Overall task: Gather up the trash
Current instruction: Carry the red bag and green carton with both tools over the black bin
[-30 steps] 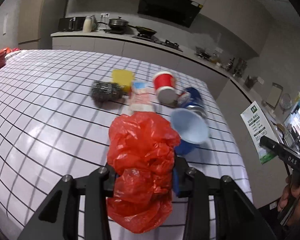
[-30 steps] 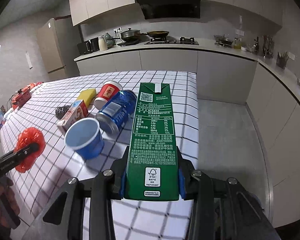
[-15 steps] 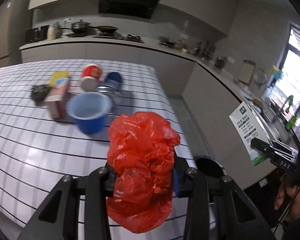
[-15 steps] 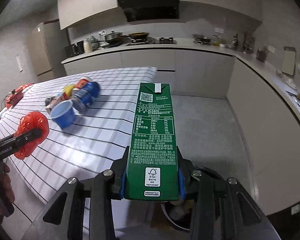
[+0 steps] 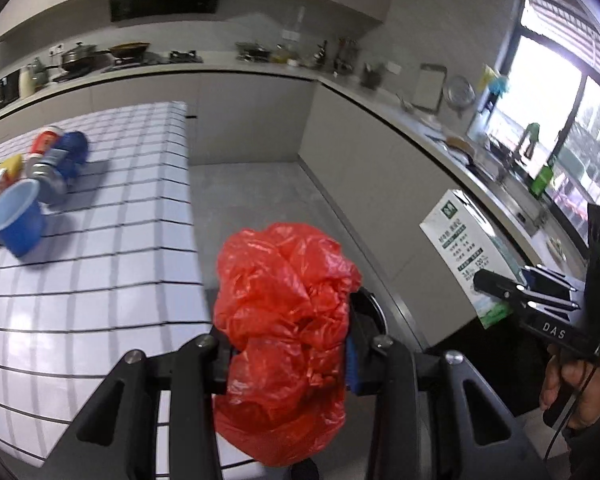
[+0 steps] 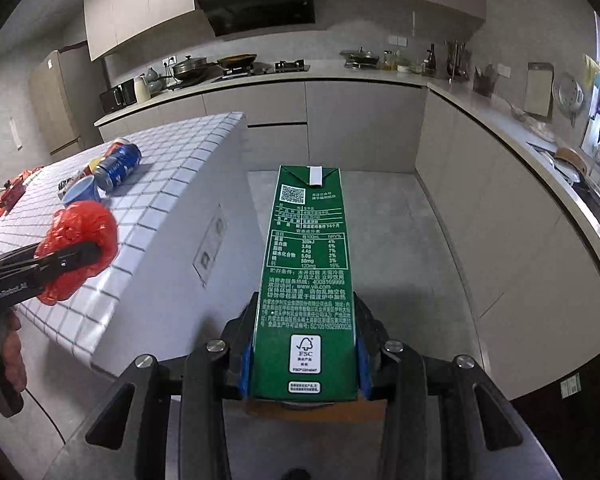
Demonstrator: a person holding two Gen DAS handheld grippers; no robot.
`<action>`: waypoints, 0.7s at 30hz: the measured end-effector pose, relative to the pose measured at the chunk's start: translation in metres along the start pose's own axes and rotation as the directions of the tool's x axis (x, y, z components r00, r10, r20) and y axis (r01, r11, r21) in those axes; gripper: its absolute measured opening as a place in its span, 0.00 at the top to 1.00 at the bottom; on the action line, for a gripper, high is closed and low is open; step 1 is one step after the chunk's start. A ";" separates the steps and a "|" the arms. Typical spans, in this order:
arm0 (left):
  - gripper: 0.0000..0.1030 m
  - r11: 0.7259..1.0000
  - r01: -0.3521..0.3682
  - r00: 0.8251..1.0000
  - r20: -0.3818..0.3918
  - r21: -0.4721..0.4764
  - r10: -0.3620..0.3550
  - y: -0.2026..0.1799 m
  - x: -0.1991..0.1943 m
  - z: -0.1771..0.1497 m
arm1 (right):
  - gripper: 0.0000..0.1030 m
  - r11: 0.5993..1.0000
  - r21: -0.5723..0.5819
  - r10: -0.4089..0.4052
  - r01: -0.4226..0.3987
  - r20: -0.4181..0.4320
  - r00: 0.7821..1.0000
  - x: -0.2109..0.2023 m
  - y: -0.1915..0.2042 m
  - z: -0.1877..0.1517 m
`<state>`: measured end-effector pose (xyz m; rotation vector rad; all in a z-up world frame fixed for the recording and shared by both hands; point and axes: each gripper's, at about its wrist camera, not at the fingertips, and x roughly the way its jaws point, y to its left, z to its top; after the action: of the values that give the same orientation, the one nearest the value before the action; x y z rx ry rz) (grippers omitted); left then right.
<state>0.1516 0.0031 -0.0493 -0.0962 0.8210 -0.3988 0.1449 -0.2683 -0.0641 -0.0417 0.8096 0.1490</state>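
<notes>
red plastic bag (image 5: pixel 284 312) clamped in left tool (image 5: pixel 286 356), carried past the bench (image 5: pixel 100 240) edge, dark bin rim just behind | green milk carton (image 6: pixel 306 280) pinched in right tool (image 6: pixel 304 364) over the floor | left: blue cup (image 5: pixel 14 222), blue can (image 5: pixel 58 164), red cup (image 5: pixel 46 142) lying on bench | nothing dropped yet

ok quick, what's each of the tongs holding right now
left tongs: closed on the red plastic bag
right tongs: closed on the green carton
</notes>
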 end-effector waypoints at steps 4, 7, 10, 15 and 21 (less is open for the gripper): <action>0.62 1.000 0.013 0.999 -0.044 0.010 -0.013 -0.020 0.023 -0.003 | 0.61 1.000 -0.014 0.019 -0.020 -0.041 0.999 0.010 -0.020 -0.016; 0.62 1.000 0.010 0.997 -0.071 0.014 -0.009 -0.033 0.034 -0.010 | 0.61 0.999 -0.037 0.038 -0.040 -0.068 0.997 0.018 -0.032 -0.025; 0.62 1.000 -0.001 0.996 -0.089 0.012 0.002 -0.045 0.047 -0.012 | 0.61 0.996 -0.072 0.052 -0.059 -0.092 0.994 0.026 -0.036 -0.030; 0.62 1.000 -0.028 0.994 -0.109 -0.011 0.027 -0.052 0.064 -0.017 | 0.61 0.990 -0.110 0.072 -0.086 -0.126 0.989 0.044 -0.046 -0.035; 0.62 0.998 -0.051 0.990 -0.129 -0.026 0.048 -0.053 0.082 -0.023 | 0.61 0.981 -0.147 0.102 -0.127 -0.169 0.980 0.067 -0.052 -0.037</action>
<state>0.1686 -0.0756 -0.1086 -0.0774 0.9549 -0.3488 0.1716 -0.3153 -0.1393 -0.1579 0.9610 0.3223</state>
